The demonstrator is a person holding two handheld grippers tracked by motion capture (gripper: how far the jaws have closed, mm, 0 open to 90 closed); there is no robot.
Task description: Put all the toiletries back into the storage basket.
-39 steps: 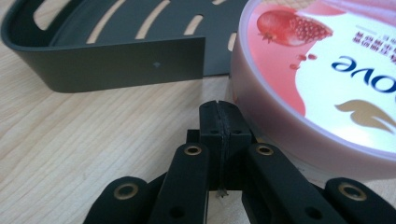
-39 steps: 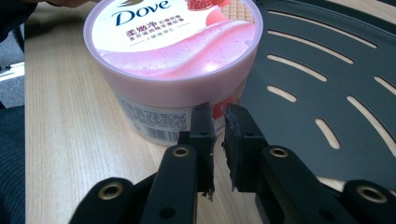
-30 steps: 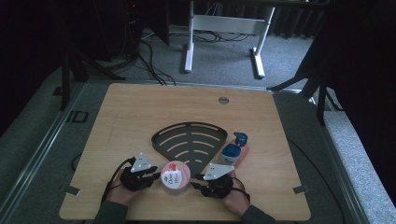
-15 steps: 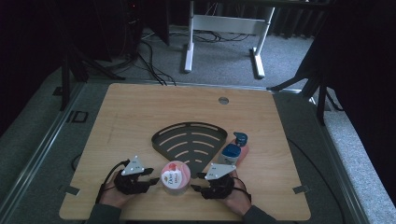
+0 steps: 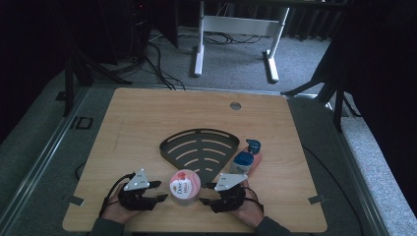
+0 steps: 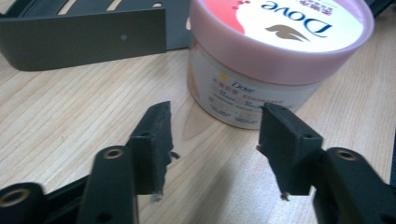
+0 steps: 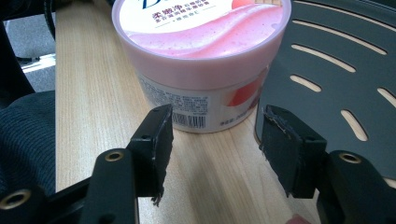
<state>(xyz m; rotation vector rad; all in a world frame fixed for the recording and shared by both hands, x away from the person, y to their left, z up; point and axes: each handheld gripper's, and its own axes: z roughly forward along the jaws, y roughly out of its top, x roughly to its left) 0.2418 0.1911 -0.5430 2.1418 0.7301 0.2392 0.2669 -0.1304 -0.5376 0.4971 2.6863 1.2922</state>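
Observation:
A round pink-and-white Dove jar [image 5: 185,187] stands upright on the wooden table [image 5: 147,128] near its front edge, against the tip of a black fan-shaped slotted rack [image 5: 199,147]. My left gripper [image 5: 160,191] lies just left of the jar, my right gripper [image 5: 207,193] just right of it. Both point at it. In the left gripper view the jar [image 6: 275,60] stands a little beyond the left gripper [image 6: 215,135], apart from its jaws. In the right gripper view the jar [image 7: 201,56] stands just ahead of the right gripper [image 7: 215,140]. Both pairs of jaws have just been opening, with nothing between them.
Two blue-capped bottles [image 5: 242,162] lie at the rack's right edge, just behind my right hand. The rack [image 7: 336,84] sits close on the right in the right gripper view. A round grommet [image 5: 235,105] sits near the table's far edge. A dark sleeve [image 7: 23,140] shows beside the table's front edge.
Both pairs of jaws have opened wider. My left gripper has drawn back a little to the left, away from the jar. The right hand and the jar have not moved.

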